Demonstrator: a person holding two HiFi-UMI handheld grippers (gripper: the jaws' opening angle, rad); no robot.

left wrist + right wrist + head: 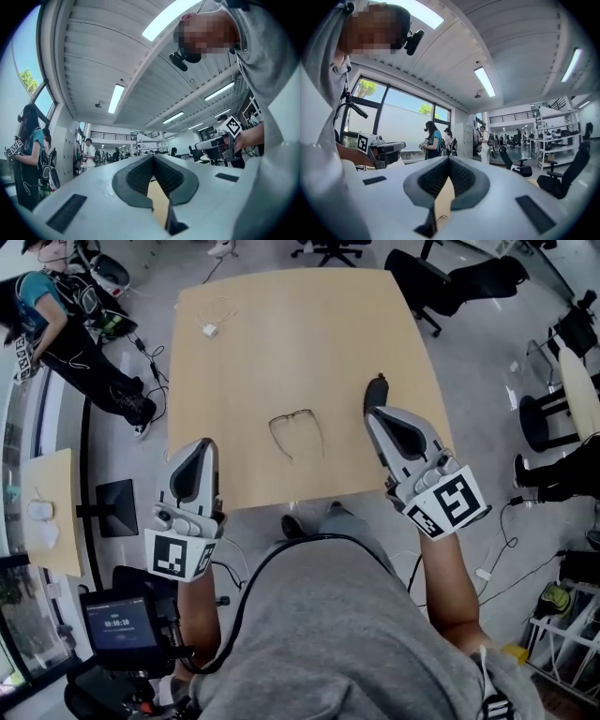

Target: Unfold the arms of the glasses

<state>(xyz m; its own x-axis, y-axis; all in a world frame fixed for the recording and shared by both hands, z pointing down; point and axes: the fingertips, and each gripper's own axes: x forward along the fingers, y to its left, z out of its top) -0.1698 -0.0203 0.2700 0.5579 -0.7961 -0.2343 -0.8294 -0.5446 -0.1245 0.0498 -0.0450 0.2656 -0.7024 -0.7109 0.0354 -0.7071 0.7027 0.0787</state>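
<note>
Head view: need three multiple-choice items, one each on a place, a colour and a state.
1. Where are the glasses?
A) on the table
B) on the floor
C) on a chair

2. What colour is the table top?
A) black
B) light wood
C) red

3. How do the right gripper's jaws stand?
A) wide open
B) shut on the glasses
C) shut, with nothing between them

Answers:
1 A: the glasses lie near the middle of the table.
2 B: the top is pale tan.
3 C: its pads meet with nothing between them, and the glasses lie apart from it.
</note>
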